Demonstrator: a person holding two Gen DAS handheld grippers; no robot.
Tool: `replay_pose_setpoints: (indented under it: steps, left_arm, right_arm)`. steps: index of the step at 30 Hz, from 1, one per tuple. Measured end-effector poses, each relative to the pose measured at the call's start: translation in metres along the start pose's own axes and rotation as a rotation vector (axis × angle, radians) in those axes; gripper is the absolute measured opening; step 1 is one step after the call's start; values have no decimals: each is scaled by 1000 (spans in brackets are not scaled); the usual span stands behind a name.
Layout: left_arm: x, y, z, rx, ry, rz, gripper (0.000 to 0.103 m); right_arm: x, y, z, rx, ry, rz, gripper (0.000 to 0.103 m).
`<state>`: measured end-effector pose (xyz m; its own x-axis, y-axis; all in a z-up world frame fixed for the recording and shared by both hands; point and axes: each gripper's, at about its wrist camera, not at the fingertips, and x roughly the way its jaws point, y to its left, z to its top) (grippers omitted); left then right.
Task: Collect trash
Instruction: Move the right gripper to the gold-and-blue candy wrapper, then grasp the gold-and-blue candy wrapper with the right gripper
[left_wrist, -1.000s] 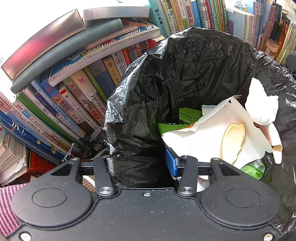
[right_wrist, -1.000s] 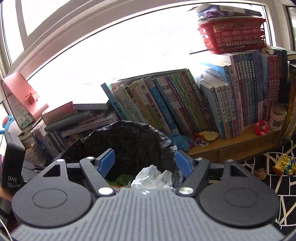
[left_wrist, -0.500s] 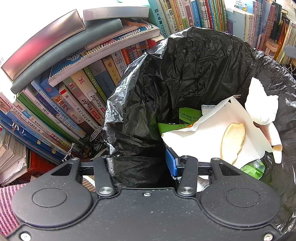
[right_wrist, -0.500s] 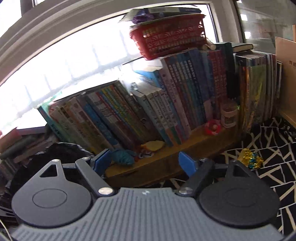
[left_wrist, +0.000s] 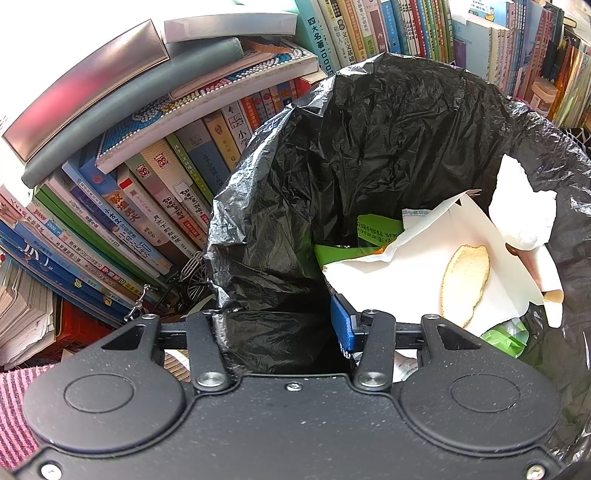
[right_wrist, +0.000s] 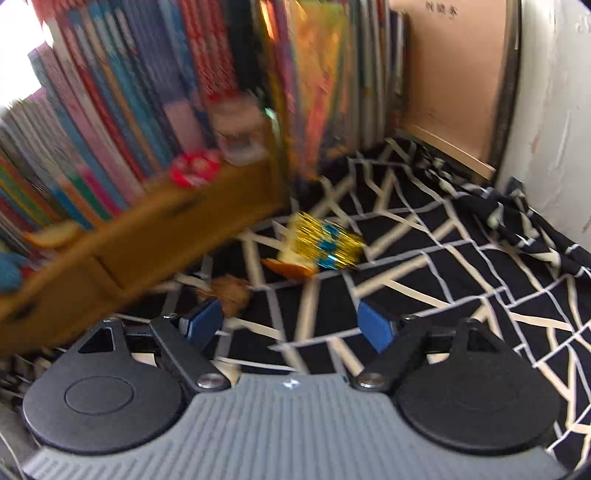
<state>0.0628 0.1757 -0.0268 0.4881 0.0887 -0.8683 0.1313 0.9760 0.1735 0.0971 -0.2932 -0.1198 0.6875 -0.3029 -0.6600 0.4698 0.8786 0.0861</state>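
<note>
At the lower centre of my left wrist view, the left gripper (left_wrist: 282, 328) is clamped on the crumpled black plastic bin liner (left_wrist: 369, 147). My right gripper (right_wrist: 290, 325) stands apart and empty; the shiny gold foil wrapper (right_wrist: 325, 242) lies just above it, mid-frame, on the black-and-cream patterned cloth (right_wrist: 461, 295).

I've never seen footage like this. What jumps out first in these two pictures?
In the left view, a black trash bag fills the frame, its near edge pinched by the left gripper, with white paper and a pale peel inside. In the blurred right view, a shiny gold wrapper lies on a black patterned cloth beside a wooden bookshelf, ahead of the open right gripper.
</note>
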Motion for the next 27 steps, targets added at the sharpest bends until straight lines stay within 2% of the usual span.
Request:
replay_pose_setpoints:
  steps: [8, 13, 16, 19, 20, 21, 22, 24, 25, 27]
  left_arm:
    - [1, -3, 2, 0, 16, 20, 46]
    - [2, -4, 3, -5, 23, 34, 47]
    - [4, -3, 5, -13, 28, 41, 47]
    - [6, -3, 6, -15, 31, 51, 47]
    - [6, -3, 6, -15, 31, 53, 47]
    - [6, -3, 6, -16, 31, 55, 47]
    - [7, -3, 6, -16, 32, 57, 47]
    - [8, -3, 6, -17, 32, 60, 47]
    - [8, -3, 6, -18, 32, 60, 47]
    - [8, -3, 5, -18, 31, 60, 47]
  right_arm:
    - [36, -8, 15, 22, -12, -43, 88]
    - [65, -13, 41, 156, -37, -97, 88]
    - [86, -11, 53, 173, -14, -130, 88]
    - [112, -9, 59, 171, 73, -142, 86]
    - [117, -8, 59, 171, 99, -146, 83]
    - [122, -7, 58, 170, 125, -142, 71]
    - [124, -5, 56, 168, 144, -141, 50]
    - [122, 0, 51, 166, 159, -143, 27]
    - [119, 3, 49, 157, 156, -140, 20]
    - [110, 10, 45, 123, 148, -133, 19]
